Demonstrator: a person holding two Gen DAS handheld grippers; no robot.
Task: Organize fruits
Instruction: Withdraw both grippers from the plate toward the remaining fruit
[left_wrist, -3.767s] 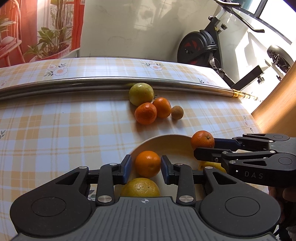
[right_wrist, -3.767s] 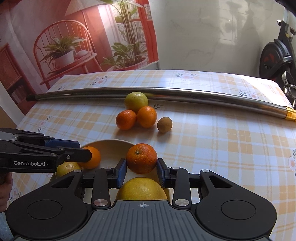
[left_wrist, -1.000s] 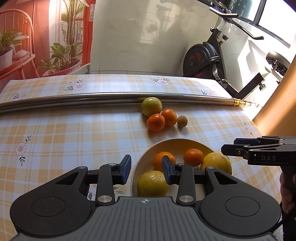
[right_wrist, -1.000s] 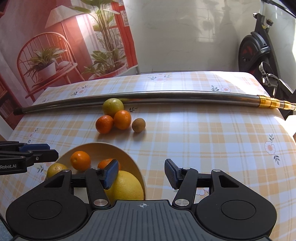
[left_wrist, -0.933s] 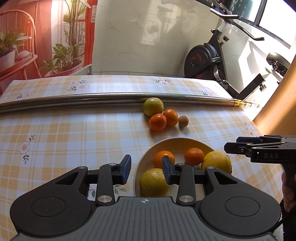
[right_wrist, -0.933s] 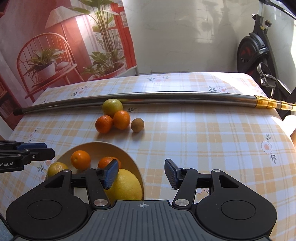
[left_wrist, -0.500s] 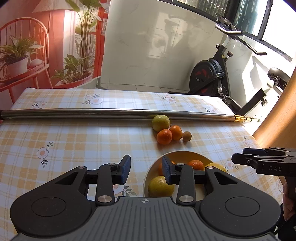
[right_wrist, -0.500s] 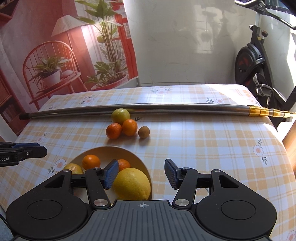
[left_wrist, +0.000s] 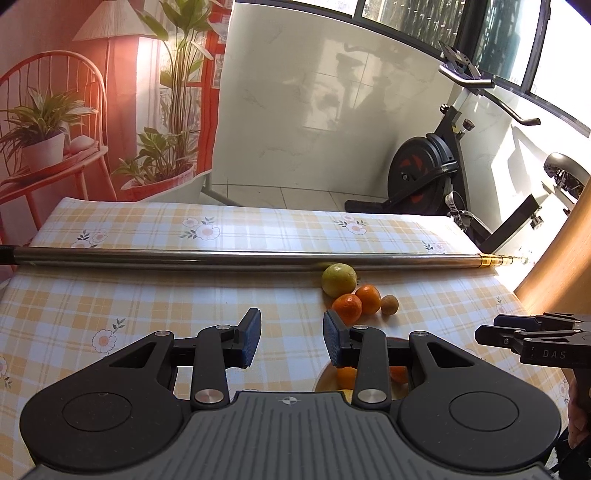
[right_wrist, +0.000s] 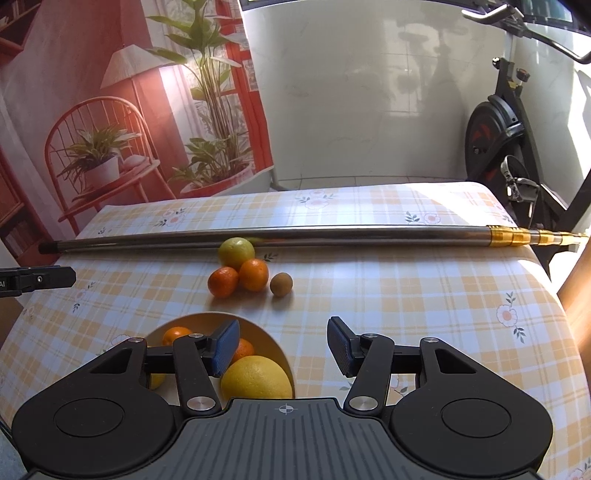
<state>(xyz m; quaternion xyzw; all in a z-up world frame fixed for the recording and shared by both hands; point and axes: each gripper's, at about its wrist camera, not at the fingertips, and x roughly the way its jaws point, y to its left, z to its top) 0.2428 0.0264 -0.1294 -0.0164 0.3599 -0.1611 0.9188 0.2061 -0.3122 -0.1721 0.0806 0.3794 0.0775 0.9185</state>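
Observation:
A beige bowl (right_wrist: 275, 345) sits near the table's front and holds a large yellow grapefruit (right_wrist: 256, 377), two oranges (right_wrist: 175, 334) and a lemon (right_wrist: 157, 380); in the left wrist view the bowl (left_wrist: 325, 380) is mostly hidden behind my fingers. Further back lie a green-yellow citrus (right_wrist: 236, 252), two oranges (right_wrist: 253, 274) and a small brown kiwi (right_wrist: 281, 284), close together on the cloth. My left gripper (left_wrist: 291, 341) is open and empty, raised above the table left of the bowl. My right gripper (right_wrist: 282, 347) is open and empty, raised just right of the bowl.
A long steel pole (right_wrist: 277, 233) with a gold tip lies across the checked tablecloth (right_wrist: 406, 288) behind the fruit. An exercise bike (right_wrist: 506, 136) stands past the table's far right corner. A wooden panel (left_wrist: 554, 266) rises at the right edge.
Both grippers have let go of their oranges, which now lie in the bowl. Both have since risen and pulled back from the bowl, jaws open.

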